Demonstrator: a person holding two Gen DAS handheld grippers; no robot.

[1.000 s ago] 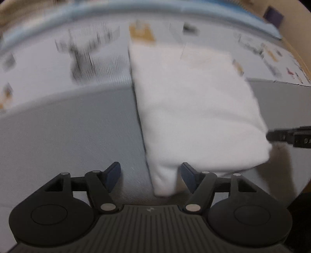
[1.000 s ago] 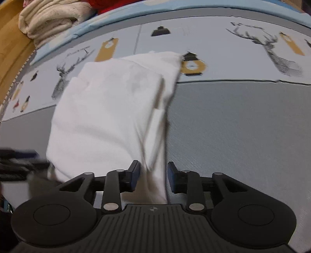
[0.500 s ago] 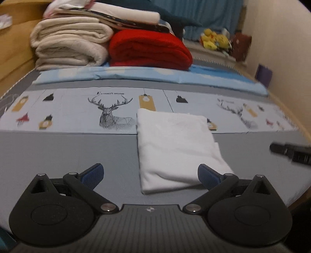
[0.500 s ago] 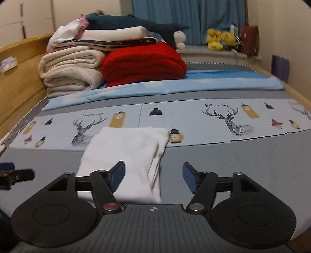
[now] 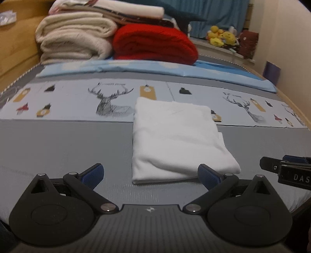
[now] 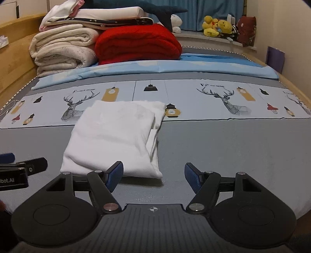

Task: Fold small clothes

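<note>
Neatly folded white garment (image 5: 175, 136) on bed (image 5: 58, 148)

Dim, warm indoor light; both views sharp ahead of the fingers, soft shadows close beneath them, edges bowed and darkened.

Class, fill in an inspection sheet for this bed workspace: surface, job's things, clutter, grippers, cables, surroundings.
Surface: bed cover, grey in front, with a pale band of deer and lantern prints behind.
Job's things: white garment, folded into a rectangle, lying flat; loose layered edges on its right side in the right wrist view.
Clutter: cream blankets and red blanket stacked at the far end, more folded linen on top.
Grippers: left gripper and right gripper open, both empty, near the garment's front edge.
Cables: nothing seen.
Surroundings: blue curtain, plush toys, wooden bed frame.
</note>
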